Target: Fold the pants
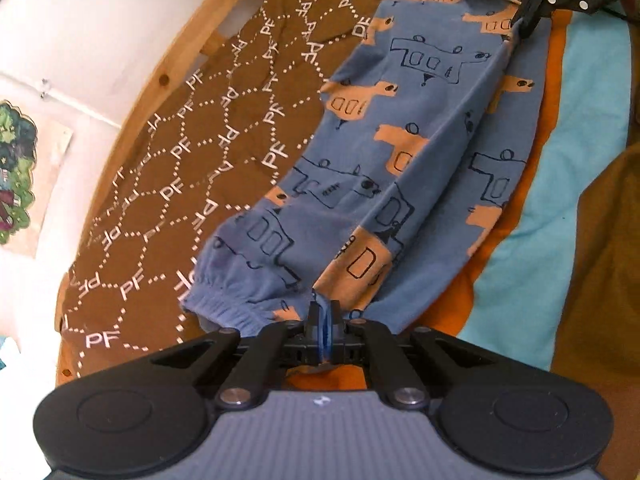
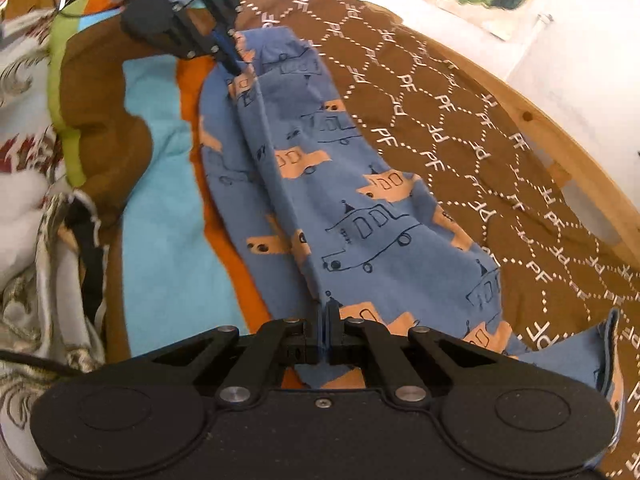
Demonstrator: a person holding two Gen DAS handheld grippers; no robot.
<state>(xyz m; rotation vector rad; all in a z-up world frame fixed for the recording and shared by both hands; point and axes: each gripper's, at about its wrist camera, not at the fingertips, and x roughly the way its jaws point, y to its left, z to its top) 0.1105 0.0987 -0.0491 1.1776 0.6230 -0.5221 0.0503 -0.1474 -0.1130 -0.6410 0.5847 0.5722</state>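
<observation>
Left gripper [image 1: 323, 310] pinches pants [image 1: 400, 160] near the cuff; right gripper [image 2: 325, 314] clamps the opposite end; both over patterned bedspread [image 1: 200, 140].

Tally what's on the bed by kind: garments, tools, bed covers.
Garments: 1, the blue pants.
Tools: 2, the left tool and the right tool, each shut on the pants.
Bed covers: 2, the brown PF cover and the striped cover.
Total: 5.

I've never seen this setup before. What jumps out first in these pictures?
A pair of blue pants printed with orange trucks lies stretched across a brown bedspread with white PF lettering. A black left gripper and a black right gripper each pinch one end of it, jaws closed on the cloth.
</observation>
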